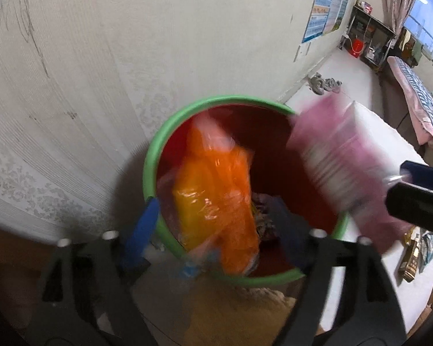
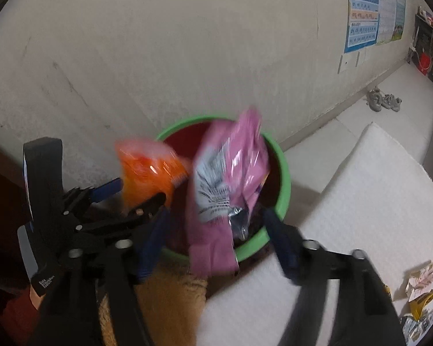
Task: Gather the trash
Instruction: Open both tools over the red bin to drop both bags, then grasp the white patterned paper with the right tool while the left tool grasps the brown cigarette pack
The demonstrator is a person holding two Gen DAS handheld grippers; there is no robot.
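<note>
We hold both jaws spread, left gripper (image 1: 219, 222) around the orange bag (image 1: 216, 201), right gripper (image 2: 216, 230) around the pink bag (image 2: 231, 173), over the green-rimmed bin (image 1: 151, 155) at 12 o'clock.

My right gripper (image 2: 216, 236) stands with its blue-padded jaws spread wide over the round red bin with a green rim (image 2: 284, 178), which sits against the pale wall (image 2: 158, 43). Between the jaws hangs a crinkled pink plastic wrapper (image 2: 233, 167), blurred; it seems clear of both pads. To its left my left gripper (image 2: 138, 199) reaches in beside a blurred orange plastic bag (image 2: 147, 170). Crumpled wrappers (image 2: 421, 285) lie on the white mat (image 2: 375, 201).
</note>
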